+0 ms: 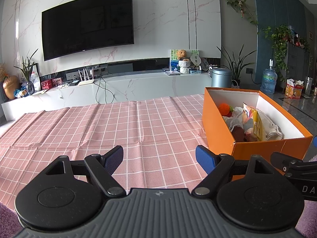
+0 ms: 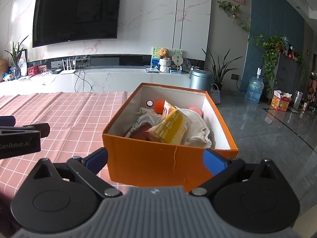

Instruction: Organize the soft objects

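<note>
Open orange cardboard box on pink checked tabletop holds a yellow packet and half-buried soft items, hard to identify. Left gripper and right gripper: fingers spread wide, empty. Marble wall behind.

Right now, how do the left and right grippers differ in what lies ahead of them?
The left gripper points over bare pink checked tablecloth; the right gripper faces the near wall of the orange cardboard box, its fingers spread about as wide as that wall. Both are open and hold nothing.

orange box, pink tablecloth — white-checked
</note>
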`<state>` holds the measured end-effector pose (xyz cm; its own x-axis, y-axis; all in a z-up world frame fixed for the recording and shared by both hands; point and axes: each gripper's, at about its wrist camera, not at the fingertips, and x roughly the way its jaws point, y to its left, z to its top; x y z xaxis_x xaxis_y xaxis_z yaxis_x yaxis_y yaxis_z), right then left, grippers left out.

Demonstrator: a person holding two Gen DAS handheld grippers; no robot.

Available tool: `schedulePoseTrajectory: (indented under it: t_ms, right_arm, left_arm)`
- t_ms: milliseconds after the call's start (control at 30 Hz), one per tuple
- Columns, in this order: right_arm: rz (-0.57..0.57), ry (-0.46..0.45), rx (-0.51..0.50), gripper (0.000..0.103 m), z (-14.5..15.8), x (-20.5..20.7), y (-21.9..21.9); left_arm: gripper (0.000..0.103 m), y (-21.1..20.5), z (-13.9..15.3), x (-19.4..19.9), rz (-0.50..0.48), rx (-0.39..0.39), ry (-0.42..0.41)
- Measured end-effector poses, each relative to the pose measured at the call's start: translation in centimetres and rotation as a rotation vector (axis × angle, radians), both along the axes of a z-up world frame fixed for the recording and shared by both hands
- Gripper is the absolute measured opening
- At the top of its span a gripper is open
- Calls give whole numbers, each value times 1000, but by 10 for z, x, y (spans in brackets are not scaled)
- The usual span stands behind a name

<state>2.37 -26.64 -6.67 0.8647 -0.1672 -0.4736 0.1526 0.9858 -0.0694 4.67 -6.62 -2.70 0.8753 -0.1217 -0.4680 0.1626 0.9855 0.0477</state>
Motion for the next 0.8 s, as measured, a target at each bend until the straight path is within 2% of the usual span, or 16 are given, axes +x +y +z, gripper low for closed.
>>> schedulePoseTrajectory:
  t_ms: [800]
  right_arm:
    - [6, -3, -1, 100, 3, -3, 0]
  left_arm:
    - [97, 1, 0, -1, 5, -2, -2]
